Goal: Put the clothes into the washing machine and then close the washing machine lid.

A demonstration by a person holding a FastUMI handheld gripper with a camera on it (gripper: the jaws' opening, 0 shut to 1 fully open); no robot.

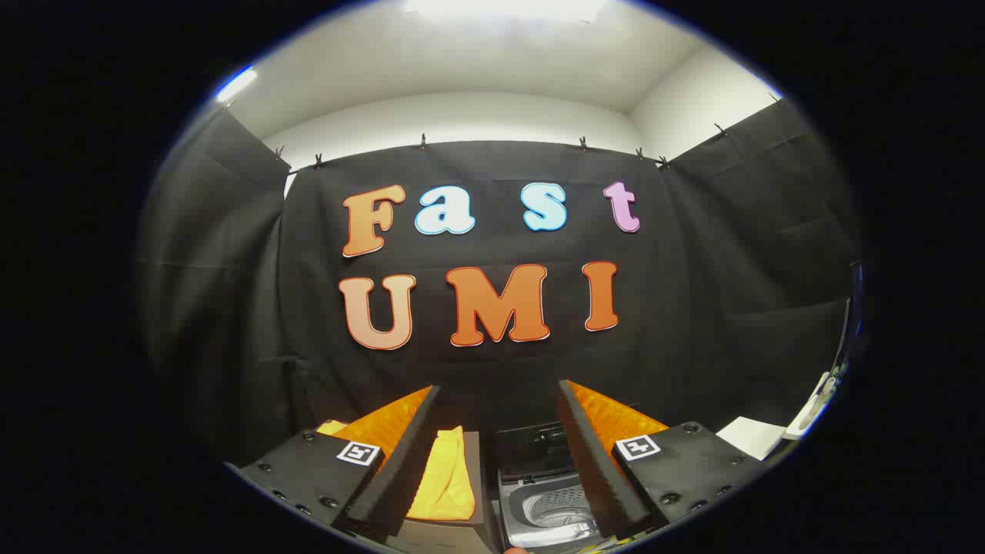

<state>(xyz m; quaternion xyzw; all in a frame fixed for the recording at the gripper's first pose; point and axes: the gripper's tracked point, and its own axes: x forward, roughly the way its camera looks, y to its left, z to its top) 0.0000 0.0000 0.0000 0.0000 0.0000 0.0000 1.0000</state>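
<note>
Your gripper (500,454) hangs high, with its jaws released and wide apart, nothing between the 2 fingers but open air. Below them and slightly ahead sits the small grey top-loading washing machine (548,514), its lid (539,444) raised and leaning back toward the far wall, so the perforated metal drum (560,504) lies open from above. The drum mouth sits close against your right finger, with the machine's near rim at the very bottom of the view. Just left of the machine, a folded yellow cloth garment (446,477) lies on a dark box-like stand (471,462), hard against your left finger. Its long axis runs near to far. To the far right a white sheet (750,436) rests on the counter.
</note>
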